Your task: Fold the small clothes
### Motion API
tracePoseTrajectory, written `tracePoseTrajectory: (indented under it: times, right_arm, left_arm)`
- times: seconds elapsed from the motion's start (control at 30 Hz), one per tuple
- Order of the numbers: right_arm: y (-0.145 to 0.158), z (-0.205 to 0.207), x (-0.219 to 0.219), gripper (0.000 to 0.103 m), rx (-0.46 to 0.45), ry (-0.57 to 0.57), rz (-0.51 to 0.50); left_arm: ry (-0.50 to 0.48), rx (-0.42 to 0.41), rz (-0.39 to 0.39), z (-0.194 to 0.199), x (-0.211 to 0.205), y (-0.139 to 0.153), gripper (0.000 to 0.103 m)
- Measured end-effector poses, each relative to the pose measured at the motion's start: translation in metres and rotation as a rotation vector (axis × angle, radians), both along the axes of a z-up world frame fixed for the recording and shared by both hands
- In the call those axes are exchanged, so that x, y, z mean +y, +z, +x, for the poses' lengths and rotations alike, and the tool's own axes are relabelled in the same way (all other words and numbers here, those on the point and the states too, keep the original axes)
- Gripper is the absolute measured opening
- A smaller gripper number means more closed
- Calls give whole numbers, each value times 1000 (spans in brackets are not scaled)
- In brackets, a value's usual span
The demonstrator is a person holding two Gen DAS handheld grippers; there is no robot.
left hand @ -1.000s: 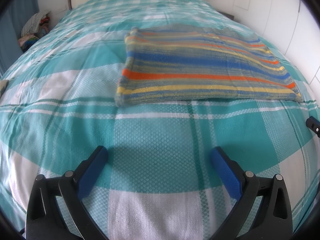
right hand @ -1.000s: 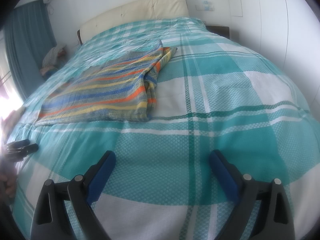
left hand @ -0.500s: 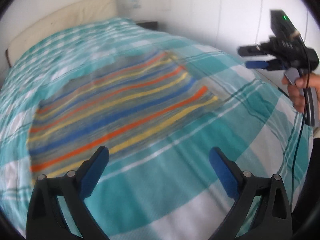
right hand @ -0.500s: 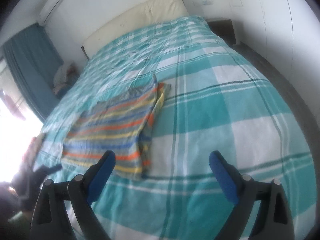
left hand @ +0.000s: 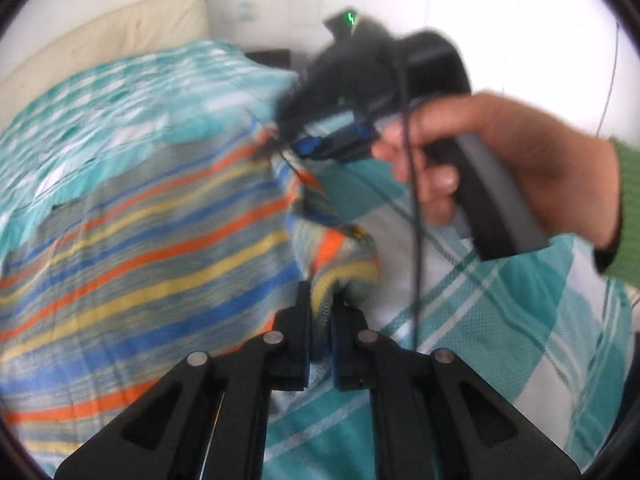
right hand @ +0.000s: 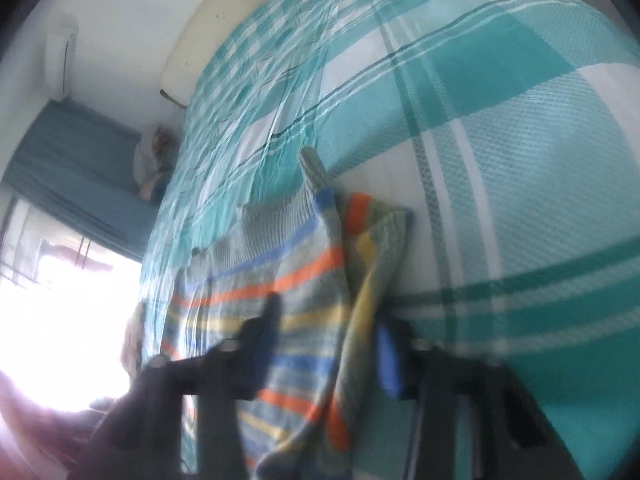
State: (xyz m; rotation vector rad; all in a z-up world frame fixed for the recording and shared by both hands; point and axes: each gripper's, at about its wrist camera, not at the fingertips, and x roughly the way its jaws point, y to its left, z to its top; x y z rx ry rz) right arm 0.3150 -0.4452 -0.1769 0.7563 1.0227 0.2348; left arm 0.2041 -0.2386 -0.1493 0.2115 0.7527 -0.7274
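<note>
1. Counting: one striped cloth (left hand: 140,248), two grippers, one bed (left hand: 520,320).
2. Cloth: orange, blue, yellow and grey stripes, lying on the bed, right edge lifted and bunched.
3. Left gripper (left hand: 320,320): jaws closed on the cloth's near corner.
4. Right gripper (right hand: 324,344): blurred, jaws partly apart astride the cloth's far edge; grip cannot be told. Hand (left hand: 500,168) grasps its handle.

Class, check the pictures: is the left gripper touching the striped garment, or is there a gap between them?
Touching. The left wrist view shows the left gripper closed on the striped garment's edge.
</note>
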Motion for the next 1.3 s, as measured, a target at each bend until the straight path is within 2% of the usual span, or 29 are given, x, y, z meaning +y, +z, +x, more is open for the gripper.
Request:
tracePoseTrajectory:
  times: [0.03,0.2,0.27,0.37,0.53,0.57,0.6,0.63,0.67,0.7,0.73,0.77,0.8,0.9,0.97,1.07,1.13,1.17,1.2,1.27,1.3]
  right_arm:
    - [3,4,5,10,6,-9,-29]
    - [68,13,69,9,-137,90,-58]
    - [93,24,110,9,-178,153,-58]
    - [112,45,185,9,-203,261,-91]
    - [98,74,295,9,-182,389,-163]
    - [91,80,317,11,-179,408,-203]
    - [81,85,334,15,-171,423,-208]
    - [70,88,338,23,-154,422,-185]
    - [58,92,345,42,-116,404,-120]
    - [51,90,343,49,-101,375,-62]
    - [49,83,336,52,-113,352,-21]
    - [51,80,333,52,-135,348,-6]
    - [57,74,329,52,-161,353,-20]
    - [73,50,308,51,-206,387,-124]
    - [85,20,297,51,-247,455,-242]
    - [92,-34,289,51,-319,569,-372]
    - [80,-59,291,51,-340,603,-437]
    - [63,-69,292,54,-323,600,-464]
    - [44,-74,293,55,-276,601,-474]
    - [9,-80,298,55,-192,606,-508]
    - [7,-87,300,55,-230,585,-532]
  left_arm:
    - [25,4,-29,0,13,7,5]
    - [198,43,-179,-2,114,42,5]
    - [275,56,-208,-5,156,49,4]
    - [387,113,-250,-3,215,45,4]
    - [523,190,-247,4,270,16,4]
    - [527,222,-228,10,272,5,7]
    - [542,255,-204,17,273,-4,14]
    - [567,295,-182,21,281,-12,18]
    - [577,325,-195,20,288,-17,23]
    - [581,335,-215,17,295,-16,33]
    - [584,326,-227,12,300,-13,40]
    - [588,306,-239,9,305,-7,54]
    - [589,280,-254,6,309,-1,64]
    - [579,234,-285,13,308,14,69]
    - [580,229,-283,24,303,18,70]
    - [613,226,-224,55,296,11,71]
    - [678,267,-142,74,295,-4,71]
    - [705,309,-108,83,295,-15,73]
    - [714,351,-96,86,298,-26,75]
    - [703,353,-102,82,301,-25,75]
    - [702,346,-91,73,303,-18,77]
